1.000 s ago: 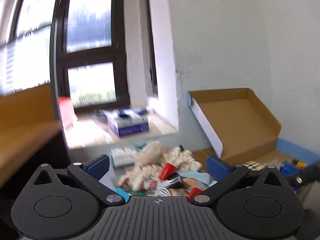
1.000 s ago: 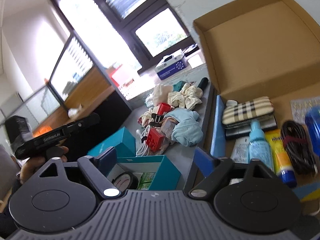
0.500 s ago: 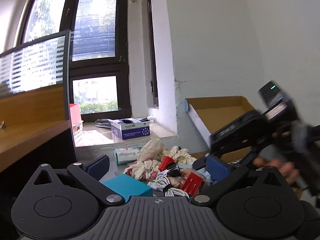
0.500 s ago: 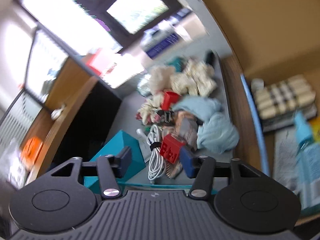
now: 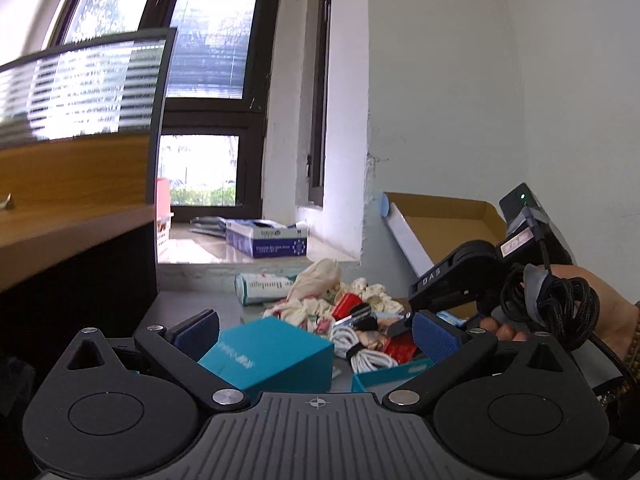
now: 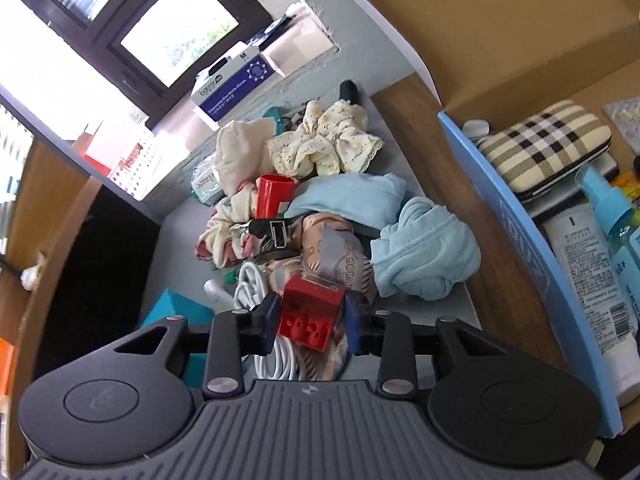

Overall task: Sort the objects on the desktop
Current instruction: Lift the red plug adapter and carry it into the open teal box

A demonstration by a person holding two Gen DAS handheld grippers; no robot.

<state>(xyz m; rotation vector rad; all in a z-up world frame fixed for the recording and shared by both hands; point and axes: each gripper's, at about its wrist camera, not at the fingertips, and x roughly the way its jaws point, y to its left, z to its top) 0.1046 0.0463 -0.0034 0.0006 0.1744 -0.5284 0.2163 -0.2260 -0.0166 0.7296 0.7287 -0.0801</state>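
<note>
only right view shows tool (image 6: 312, 322) straddling red block (image 6: 310, 312).

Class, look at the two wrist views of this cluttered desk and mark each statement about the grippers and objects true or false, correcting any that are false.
1. The right gripper has its fingers on either side of the red block. True.
2. The left gripper is clamped on the teal box. False: its fingers are wide apart and hold nothing.
3. The plaid case lies inside the cardboard box. True.
4. The red cup stands on the windowsill. False: it lies in the pile of cloths on the desk.
5. The white cable lies to the left of the red block. True.
</note>
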